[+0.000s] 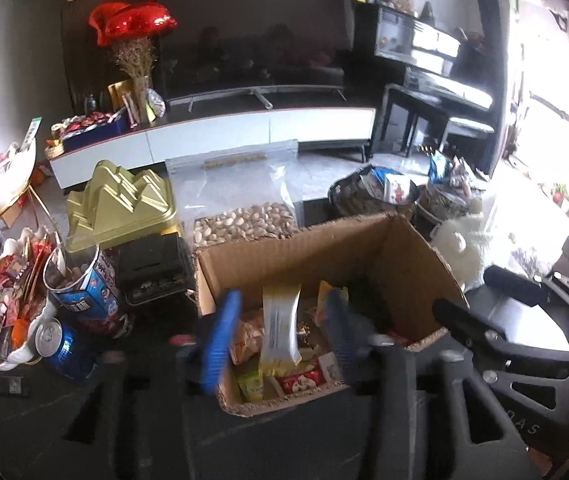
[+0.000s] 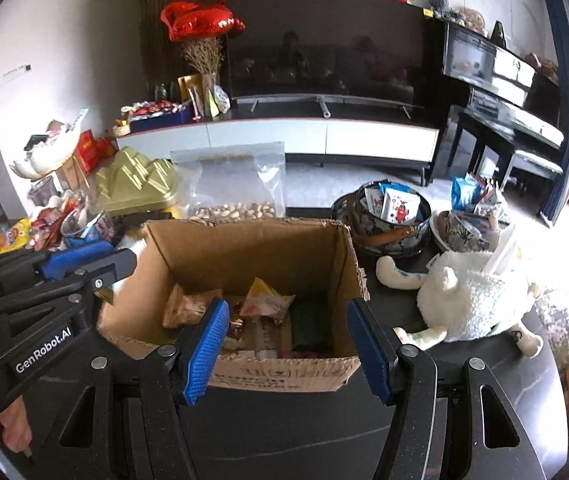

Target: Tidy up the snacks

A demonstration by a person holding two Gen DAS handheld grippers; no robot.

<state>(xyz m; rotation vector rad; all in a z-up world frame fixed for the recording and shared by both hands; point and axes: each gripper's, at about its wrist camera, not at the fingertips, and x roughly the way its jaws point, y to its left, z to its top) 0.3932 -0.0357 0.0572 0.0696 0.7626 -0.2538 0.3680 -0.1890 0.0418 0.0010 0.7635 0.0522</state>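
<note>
An open cardboard box (image 1: 364, 248) stands on the dark table and holds several snack packets; it also shows in the right wrist view (image 2: 244, 248). My left gripper (image 1: 282, 332) hangs open over the box, and a white and yellow packet (image 1: 280, 328) stands loose between its blue fingers (image 1: 220, 344). My right gripper (image 2: 288, 348) is open and empty at the box's near wall. Each gripper's body shows in the other's view, the right one (image 1: 524, 332) beside the box and the left one (image 2: 44, 292) at the box's left edge.
A clear bag of pistachios (image 1: 244, 224), a gold tin (image 1: 120, 204), a blue snack can (image 1: 84, 288) and a white dish of sweets (image 1: 8, 312) sit left of the box. Patterned bowls of packets (image 2: 388, 216) and a white plush toy (image 2: 472, 296) sit to its right.
</note>
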